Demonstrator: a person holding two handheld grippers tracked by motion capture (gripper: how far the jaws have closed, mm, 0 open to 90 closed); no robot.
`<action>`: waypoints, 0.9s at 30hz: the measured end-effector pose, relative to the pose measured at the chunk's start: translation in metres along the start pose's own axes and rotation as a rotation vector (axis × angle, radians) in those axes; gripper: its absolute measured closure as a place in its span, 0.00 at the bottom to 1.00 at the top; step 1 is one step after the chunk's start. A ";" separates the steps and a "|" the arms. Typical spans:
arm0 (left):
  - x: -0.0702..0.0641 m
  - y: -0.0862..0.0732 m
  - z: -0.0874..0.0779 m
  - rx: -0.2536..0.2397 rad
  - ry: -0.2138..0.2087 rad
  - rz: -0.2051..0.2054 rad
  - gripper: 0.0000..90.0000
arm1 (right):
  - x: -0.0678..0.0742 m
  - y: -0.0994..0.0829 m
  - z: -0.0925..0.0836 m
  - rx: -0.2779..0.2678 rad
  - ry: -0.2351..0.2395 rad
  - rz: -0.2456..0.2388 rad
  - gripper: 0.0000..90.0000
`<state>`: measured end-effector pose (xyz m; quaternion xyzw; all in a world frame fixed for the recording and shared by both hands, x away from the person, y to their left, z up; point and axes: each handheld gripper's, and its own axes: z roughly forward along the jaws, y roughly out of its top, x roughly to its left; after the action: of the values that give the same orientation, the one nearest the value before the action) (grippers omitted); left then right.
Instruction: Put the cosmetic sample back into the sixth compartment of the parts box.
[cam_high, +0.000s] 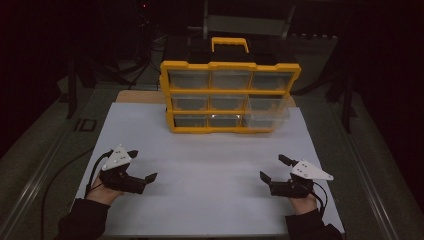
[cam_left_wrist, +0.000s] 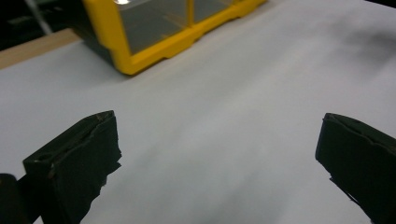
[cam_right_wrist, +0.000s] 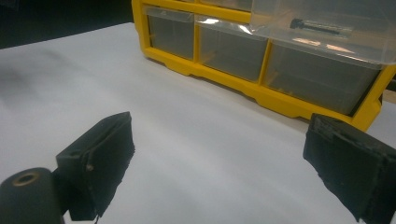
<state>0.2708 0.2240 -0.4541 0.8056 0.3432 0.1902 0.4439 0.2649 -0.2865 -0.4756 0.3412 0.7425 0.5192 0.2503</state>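
Note:
A yellow organizer case (cam_high: 227, 95) with clear drawers and a yellow handle stands upright at the back of the white table top (cam_high: 210, 160). Its middle-right drawer (cam_high: 267, 111) is pulled out part way; the right gripper view shows a dark screw (cam_right_wrist: 314, 25) inside that drawer (cam_right_wrist: 322, 28). My left gripper (cam_high: 141, 165) rests near the front left, jaws wide apart, holding nothing. My right gripper (cam_high: 274, 167) sits near the front right, also open with nothing between its jaws. In the left gripper view the case's lower corner (cam_left_wrist: 140, 42) lies ahead of the left gripper (cam_left_wrist: 217, 149).
A wooden board edge (cam_high: 140, 96) shows behind the white sheet on the left. Dark stands and cables (cam_high: 80, 75) surround the table. Bare white surface (cam_high: 210, 150) stretches between the grippers and the case.

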 end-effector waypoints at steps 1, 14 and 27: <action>0.001 -0.004 0.000 -0.008 0.008 -0.008 0.00 | 0.000 0.000 0.000 -0.001 0.000 0.000 0.10; -0.001 -0.037 0.002 -0.009 0.187 -0.106 0.00 | 0.000 -0.001 0.000 0.003 0.000 0.003 0.10; 0.002 -0.058 0.006 -0.061 0.349 -0.175 0.00 | 0.002 -0.002 0.003 0.011 0.005 -0.003 0.10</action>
<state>0.2535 0.2433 -0.5067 0.7136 0.4778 0.2979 0.4168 0.2656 -0.2839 -0.4783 0.3403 0.7465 0.5154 0.2475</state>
